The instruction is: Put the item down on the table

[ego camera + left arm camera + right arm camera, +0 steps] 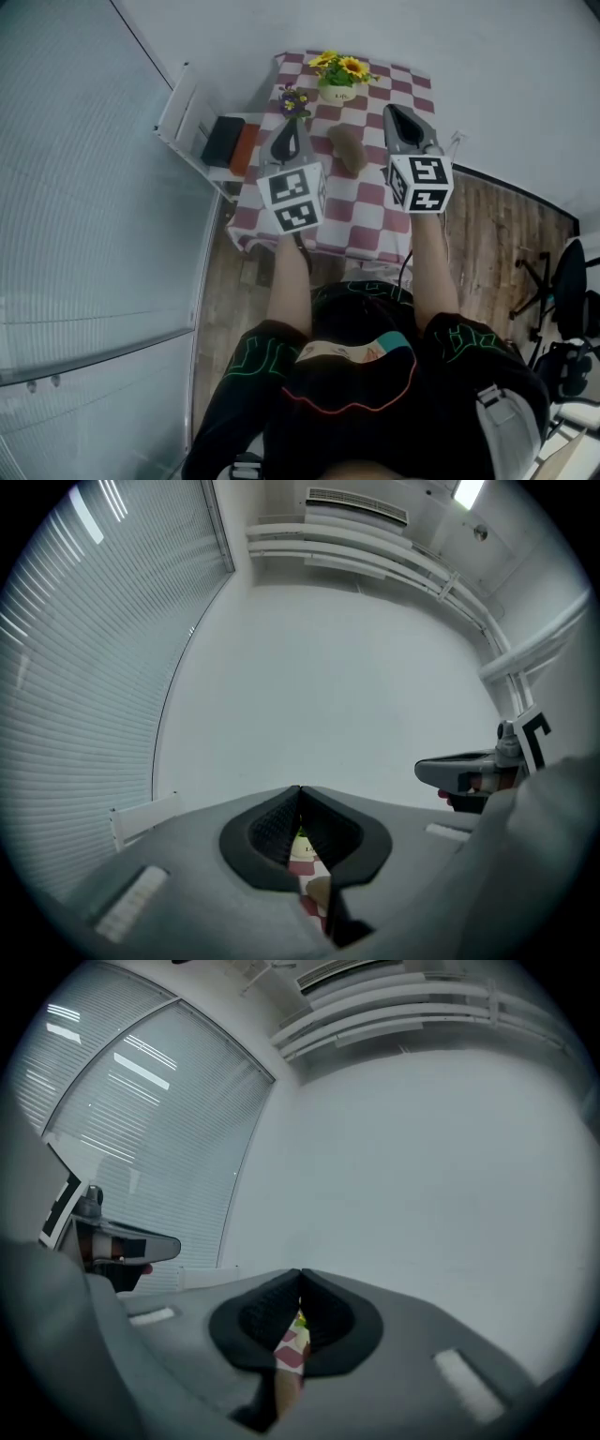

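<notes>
A brown, lumpy item lies on the red-and-white checked table, between my two grippers and free of both. The left gripper hangs above the table's left part, its jaws pressed together with nothing in them. My right gripper is held above the right part, also shut and empty. Both point up at the white wall. Each shows in the other's view: the right gripper and the left gripper.
A pot of sunflowers and a small purple flower bunch stand at the table's far edge. A white shelf at the left holds a black box and an orange one. Blinds line the left; an office chair stands at the right.
</notes>
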